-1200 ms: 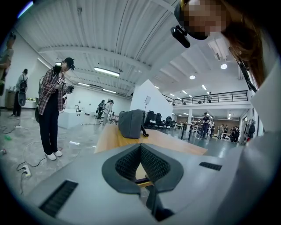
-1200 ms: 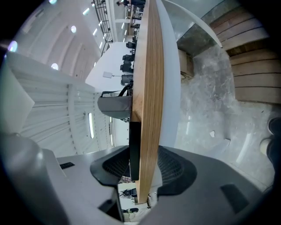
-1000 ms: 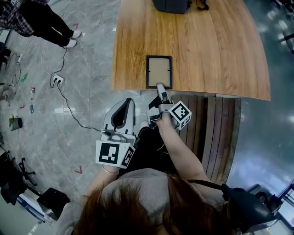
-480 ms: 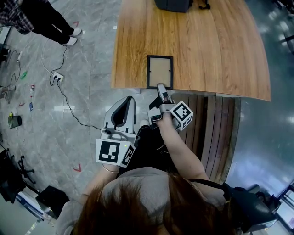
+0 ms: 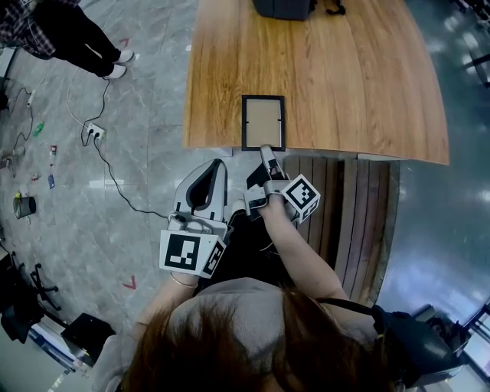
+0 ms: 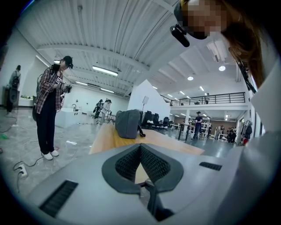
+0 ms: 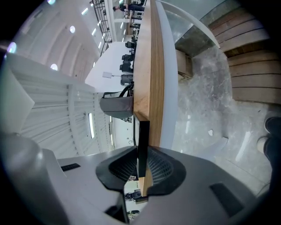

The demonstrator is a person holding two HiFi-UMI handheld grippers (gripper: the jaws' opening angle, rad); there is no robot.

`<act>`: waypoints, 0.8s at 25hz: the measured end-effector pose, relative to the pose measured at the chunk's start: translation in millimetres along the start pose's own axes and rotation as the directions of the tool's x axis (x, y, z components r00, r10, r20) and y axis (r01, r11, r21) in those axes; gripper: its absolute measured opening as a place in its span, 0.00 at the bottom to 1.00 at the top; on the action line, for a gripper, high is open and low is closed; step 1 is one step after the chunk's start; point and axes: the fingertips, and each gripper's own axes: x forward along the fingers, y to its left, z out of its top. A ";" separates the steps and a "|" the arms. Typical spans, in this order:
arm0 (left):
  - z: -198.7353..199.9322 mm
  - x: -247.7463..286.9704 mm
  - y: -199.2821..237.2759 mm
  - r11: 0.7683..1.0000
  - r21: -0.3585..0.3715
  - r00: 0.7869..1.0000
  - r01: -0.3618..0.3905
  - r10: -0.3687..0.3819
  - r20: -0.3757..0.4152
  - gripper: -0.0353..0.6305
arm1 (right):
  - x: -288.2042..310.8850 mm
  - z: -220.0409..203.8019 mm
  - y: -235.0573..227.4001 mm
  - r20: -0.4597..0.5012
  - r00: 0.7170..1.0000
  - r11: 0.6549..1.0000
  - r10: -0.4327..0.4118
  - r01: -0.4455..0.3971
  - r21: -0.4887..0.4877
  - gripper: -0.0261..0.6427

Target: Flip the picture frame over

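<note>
Hand-held gripper [image 5: 265,151] tighter on frame's [image 5: 263,122] short end

Wooden table [image 5: 360,84] over a grey stone floor [image 5: 115,191]. Bears a black picture frame [image 5: 263,122] lying flat at the near edge. Also bears a dark grey bag [image 5: 285,8] at the far edge, well apart.

Picture frame [image 5: 263,122] at the claw tip: black border, tan centre. Right gripper [image 5: 265,149]: grey, black ribbed pads [image 7: 162,168], white marker cube [image 5: 300,197] with black squares. Left gripper [image 5: 217,165]: same. Table [image 5: 367,84] under and beyond the claw: warm brown wood grain. Bag [image 5: 283,8] far beyond the claw: dark grey. Floor [image 5: 130,138] left of the claw: grey, marbled.
</note>
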 end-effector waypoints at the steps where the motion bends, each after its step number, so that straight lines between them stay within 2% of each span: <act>1: 0.6 -0.1 -1.1 1.000 0.000 1.000 0.003 -0.003 0.001 0.06 | -0.7 -0.4 0.4 -0.001 1.000 1.000 0.003 -0.003 0.001 0.17; 7: -1.5 -0.1 -3.0 1.000 -0.004 1.000 0.008 -0.008 -0.002 0.06 | 1.1 -0.3 -0.3 -0.015 1.000 0.999 -0.011 0.010 -0.038 0.17; 15: -3.2 -3.9 -0.1 1.000 -0.017 1.000 0.002 -0.002 -0.004 0.06 | 1.7 1.2 -3.1 0.002 1.000 0.999 -0.011 0.011 0.035 0.18; 18: -4.0 -3.7 0.2 1.000 -0.020 1.000 0.004 -0.004 -0.004 0.06 | 1.6 0.6 0.3 -0.003 1.000 1.000 -0.004 0.004 -0.016 0.17; 20: -3.7 -3.5 -0.8 1.000 -0.023 1.000 0.008 -0.008 -0.003 0.06 | 1.8 -0.4 1.0 -0.013 1.000 1.000 0.009 -0.009 -0.012 0.18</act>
